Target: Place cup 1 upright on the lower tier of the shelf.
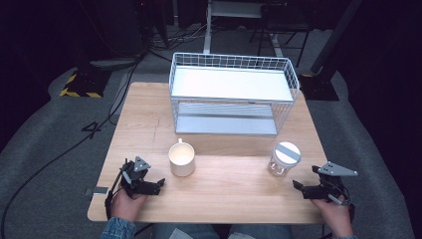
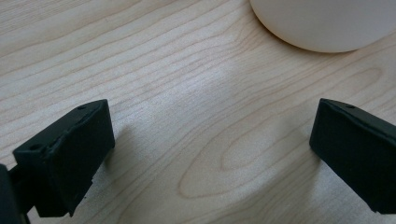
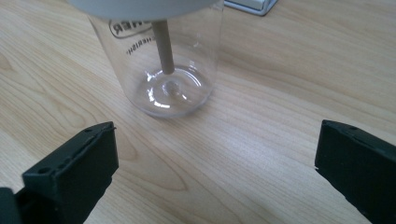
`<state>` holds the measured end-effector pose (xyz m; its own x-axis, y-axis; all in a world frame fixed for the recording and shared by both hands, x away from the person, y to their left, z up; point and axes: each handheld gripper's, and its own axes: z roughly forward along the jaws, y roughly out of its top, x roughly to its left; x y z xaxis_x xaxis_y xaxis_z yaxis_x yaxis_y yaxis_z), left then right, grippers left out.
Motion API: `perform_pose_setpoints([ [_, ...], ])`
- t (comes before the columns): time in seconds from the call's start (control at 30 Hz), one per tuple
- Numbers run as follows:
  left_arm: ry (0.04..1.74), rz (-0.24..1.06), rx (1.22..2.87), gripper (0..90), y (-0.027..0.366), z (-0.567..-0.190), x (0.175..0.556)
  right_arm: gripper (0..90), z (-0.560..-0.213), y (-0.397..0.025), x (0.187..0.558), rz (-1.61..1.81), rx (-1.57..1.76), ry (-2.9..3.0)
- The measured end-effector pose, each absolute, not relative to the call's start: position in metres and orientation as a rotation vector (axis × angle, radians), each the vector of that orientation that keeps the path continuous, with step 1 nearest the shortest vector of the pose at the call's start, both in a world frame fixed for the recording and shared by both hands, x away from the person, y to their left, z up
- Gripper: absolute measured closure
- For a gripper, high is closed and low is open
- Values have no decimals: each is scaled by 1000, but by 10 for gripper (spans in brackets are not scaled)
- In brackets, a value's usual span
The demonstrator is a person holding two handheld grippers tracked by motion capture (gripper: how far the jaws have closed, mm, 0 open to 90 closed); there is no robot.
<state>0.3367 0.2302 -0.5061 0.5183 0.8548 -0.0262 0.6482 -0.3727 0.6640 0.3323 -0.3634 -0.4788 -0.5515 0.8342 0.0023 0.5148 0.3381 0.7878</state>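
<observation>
Resting low at the near left of the wooden table [image 1: 149, 114], the left gripper [image 1: 155, 185] had its jaws spread wide, empty, just near-left of the cream mug [image 1: 181, 158]. At the near right, the right gripper [image 1: 300, 188] was equally wide and empty, beside the clear lidded jar [image 1: 284, 159]. A white wire rack [image 1: 233, 94] stood at the far side.

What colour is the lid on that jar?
The lid is white with a grey stripe across it; the high view shows it best.
</observation>
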Motion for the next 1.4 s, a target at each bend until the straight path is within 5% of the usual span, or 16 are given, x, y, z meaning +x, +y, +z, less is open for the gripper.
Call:
perform_pose_setpoints([
  [1.4, 1236, 430, 2127, 3, 229, -506, 337, 0, -441, -321, 349, 1242, 1126, 2103],
])
